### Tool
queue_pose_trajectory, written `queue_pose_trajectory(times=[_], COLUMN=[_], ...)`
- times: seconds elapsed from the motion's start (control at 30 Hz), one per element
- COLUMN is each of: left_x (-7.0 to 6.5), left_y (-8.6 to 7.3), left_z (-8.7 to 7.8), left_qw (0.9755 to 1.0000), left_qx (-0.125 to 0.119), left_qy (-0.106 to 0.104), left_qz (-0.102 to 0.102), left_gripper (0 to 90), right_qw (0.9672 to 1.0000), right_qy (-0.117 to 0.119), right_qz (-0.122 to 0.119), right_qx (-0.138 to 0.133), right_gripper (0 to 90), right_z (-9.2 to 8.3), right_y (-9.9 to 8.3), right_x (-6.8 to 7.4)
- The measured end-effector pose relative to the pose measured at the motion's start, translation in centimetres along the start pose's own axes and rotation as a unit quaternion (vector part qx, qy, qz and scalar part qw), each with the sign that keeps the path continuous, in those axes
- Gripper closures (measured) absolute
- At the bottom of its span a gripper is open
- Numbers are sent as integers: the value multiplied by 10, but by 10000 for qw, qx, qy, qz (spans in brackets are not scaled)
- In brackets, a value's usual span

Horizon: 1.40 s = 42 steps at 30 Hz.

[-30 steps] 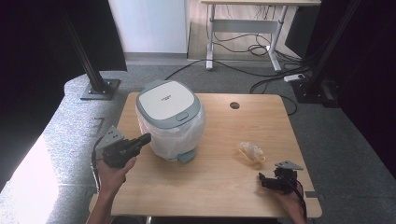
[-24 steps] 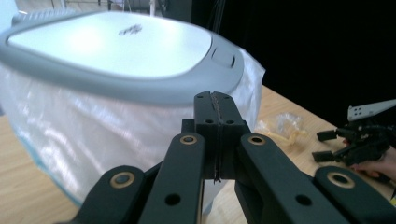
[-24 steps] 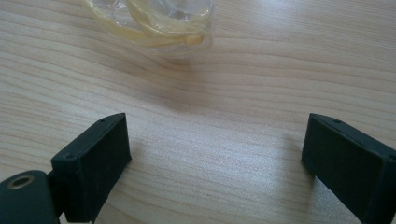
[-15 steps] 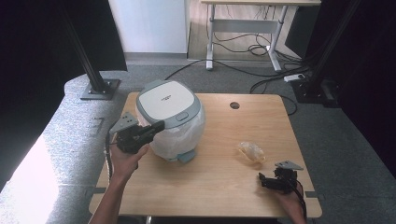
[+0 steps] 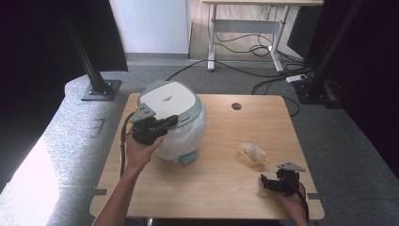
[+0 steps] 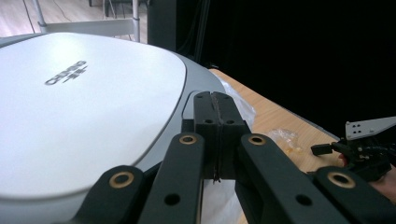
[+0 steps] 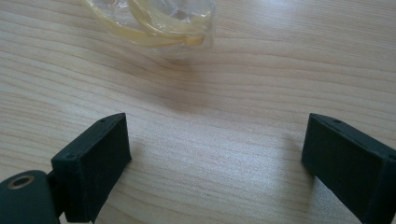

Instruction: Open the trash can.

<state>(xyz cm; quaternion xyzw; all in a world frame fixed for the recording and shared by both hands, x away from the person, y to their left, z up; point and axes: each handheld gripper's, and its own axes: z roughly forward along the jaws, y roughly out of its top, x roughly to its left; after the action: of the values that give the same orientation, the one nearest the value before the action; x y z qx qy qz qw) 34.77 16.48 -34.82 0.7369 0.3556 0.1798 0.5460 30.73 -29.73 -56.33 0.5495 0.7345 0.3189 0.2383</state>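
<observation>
While I watched from the high camera, a pale wooden bench (image 5: pixel 211 188) stood on grey carpet, with a round grey-and-white appliance (image 5: pixel 174 117) sitting on its far left part. The appliance had a flat white lid carrying small dark lettering, and clear plastic wrap covered its lower body. My left tool (image 5: pixel 173 121) was held up at the near left edge of that lid, its tips lying over the grey rim. Through the left gripper view, the left tool's jaws were pressed fully together with nothing between them, pointing across the lid's rim; I could not tell whether they touched it. The left hand (image 5: pixel 139 150) gripped the tool from below, its forearm coming in from the near edge.

On the right half of the bench lay a crumpled clear plastic bag (image 5: pixel 253 153) with something yellowish inside. My right tool (image 5: pixel 264 181) rested low near the bench's near right corner, just on the near side of that bag. Through the right gripper view, its jaws stood wide apart, holding nothing, with bare wood between them and the bag beyond their tips. A round hole (image 5: pixel 236 106) marked the far side of the bench.
</observation>
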Motion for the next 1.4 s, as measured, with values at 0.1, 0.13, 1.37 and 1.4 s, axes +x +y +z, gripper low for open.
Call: queue_pose_trajectory(times=[0.1,0.13,1.37,1.4], left_x=[-2,-2,0,-1], left_y=[4,4,7,7], left_z=[8,8,30,30], left_qw=[10000,10000,9998,9998], left_qx=[68,68,168,177], left_qy=[5,5,-6,24], left_qz=[27,27,-83,-79], left_gripper=[896,896,900,900], right_qw=[10000,10000,10000,10000], right_qy=[0,0,-7,-7], right_qz=[0,0,-12,-12], right_qx=[-1,-1,2,2], right_gripper=[72,72,72,72], right_z=[0,0,0,0], right_y=[0,0,0,0], right_x=[0,0,0,0])
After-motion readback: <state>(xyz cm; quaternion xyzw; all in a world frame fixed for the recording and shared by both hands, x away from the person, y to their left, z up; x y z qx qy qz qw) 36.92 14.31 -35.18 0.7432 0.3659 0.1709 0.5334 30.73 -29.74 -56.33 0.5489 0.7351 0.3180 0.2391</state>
